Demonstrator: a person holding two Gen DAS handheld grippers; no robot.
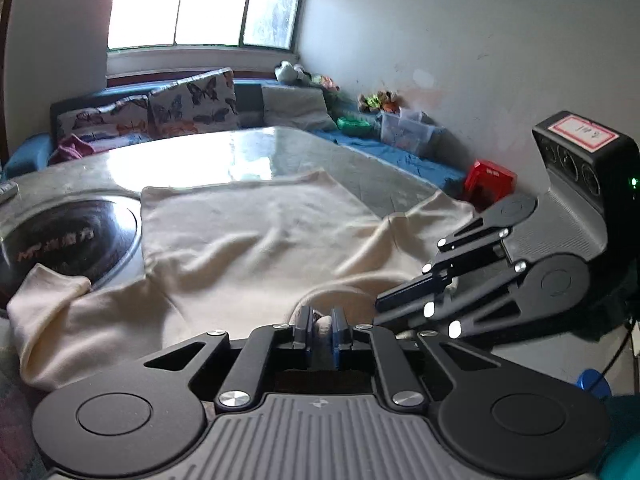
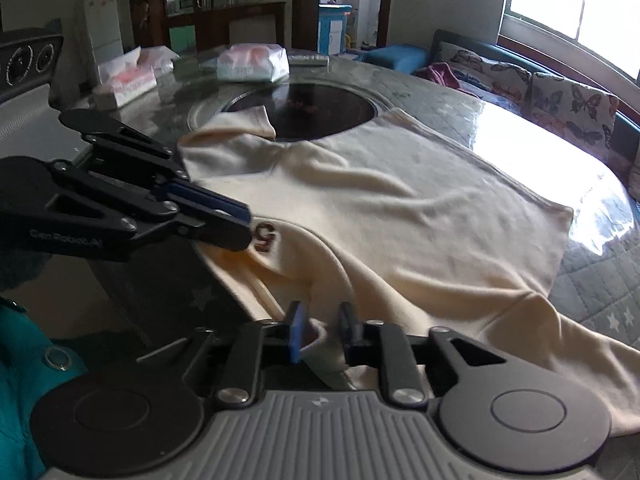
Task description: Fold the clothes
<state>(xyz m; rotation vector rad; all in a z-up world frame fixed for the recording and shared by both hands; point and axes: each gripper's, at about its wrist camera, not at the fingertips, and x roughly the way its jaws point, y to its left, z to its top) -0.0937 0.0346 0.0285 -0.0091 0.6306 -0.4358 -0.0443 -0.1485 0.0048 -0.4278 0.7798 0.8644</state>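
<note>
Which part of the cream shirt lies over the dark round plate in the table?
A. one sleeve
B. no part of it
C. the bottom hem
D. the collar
A: in the right wrist view a sleeve of the cream shirt overlaps the dark round plate.
</note>
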